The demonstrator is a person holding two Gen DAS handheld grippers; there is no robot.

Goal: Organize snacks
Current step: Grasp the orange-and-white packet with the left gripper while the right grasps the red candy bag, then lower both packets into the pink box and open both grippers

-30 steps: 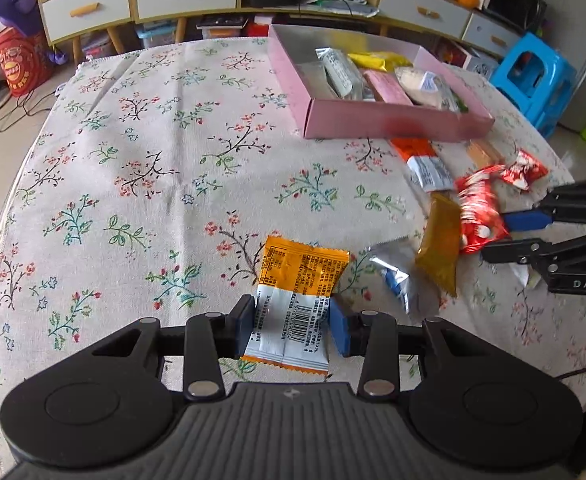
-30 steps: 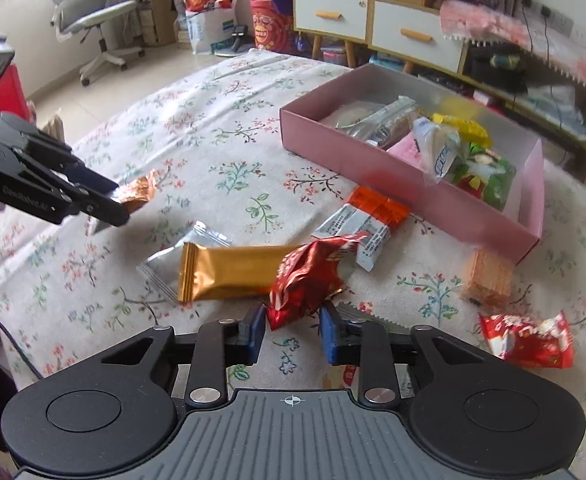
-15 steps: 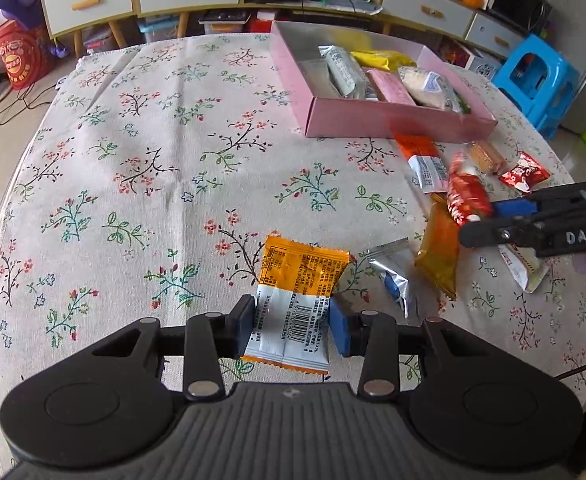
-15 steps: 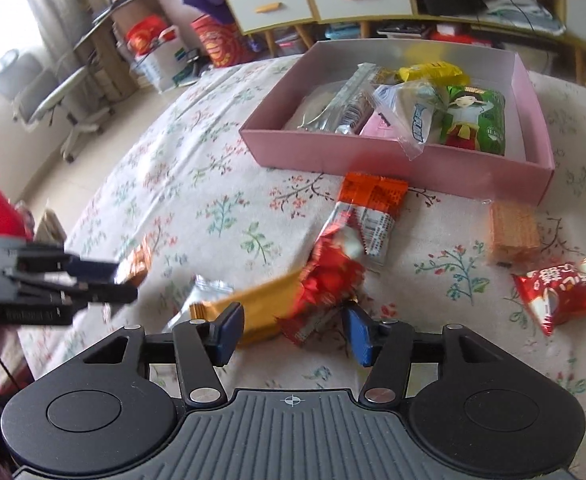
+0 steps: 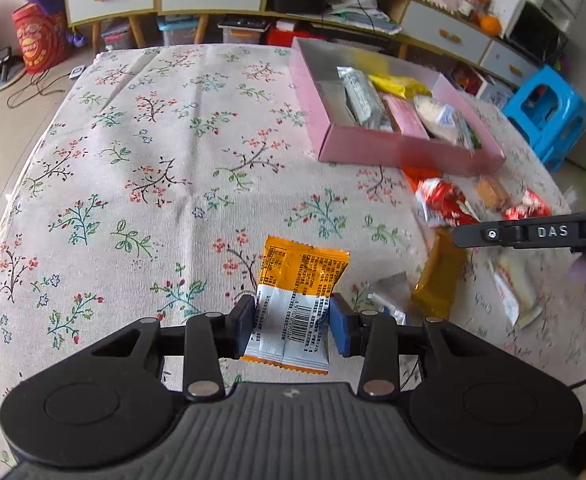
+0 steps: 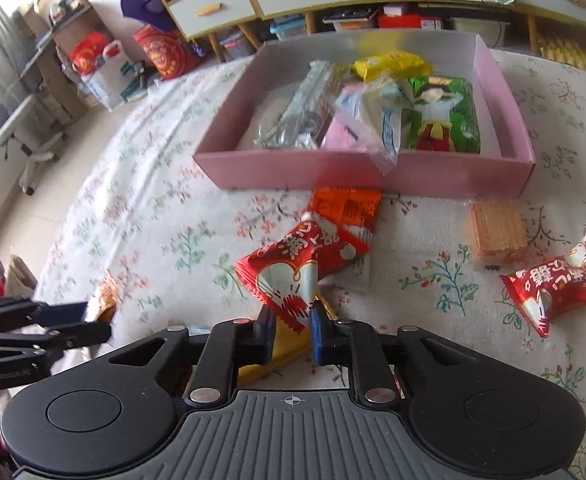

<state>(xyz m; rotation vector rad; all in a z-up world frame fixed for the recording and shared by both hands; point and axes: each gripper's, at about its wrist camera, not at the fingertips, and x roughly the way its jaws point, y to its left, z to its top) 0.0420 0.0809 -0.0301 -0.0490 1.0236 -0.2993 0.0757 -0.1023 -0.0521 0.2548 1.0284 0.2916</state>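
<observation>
My left gripper (image 5: pixel 291 328) is shut on the white end of an orange-and-white snack packet (image 5: pixel 301 276), low over the floral tablecloth. My right gripper (image 6: pixel 292 332) is shut on a corner of a red snack packet (image 6: pixel 305 264), which hangs tilted just above the cloth. From the left wrist view that red packet (image 5: pixel 441 204) sticks out past the right gripper's fingers (image 5: pixel 469 234). The pink box (image 6: pixel 333 172) lies just beyond, open-topped, with several snacks inside. At the right wrist view's left edge, the left gripper (image 6: pixel 93 320) holds the orange packet (image 6: pixel 107 300).
Loose on the cloth near the box: an orange-red packet (image 6: pixel 345 208), a wafer (image 6: pixel 497 232), a second red packet (image 6: pixel 557 284), a gold bar (image 5: pixel 439 280), a silver packet (image 5: pixel 389 296). A blue stool (image 5: pixel 549 112) stands past the table's right edge.
The right gripper's jaws spread around the red packet, then shut on its corner; the gripper rolled and shifted toward the pink box with it. The left gripper kept still, holding its packet.
</observation>
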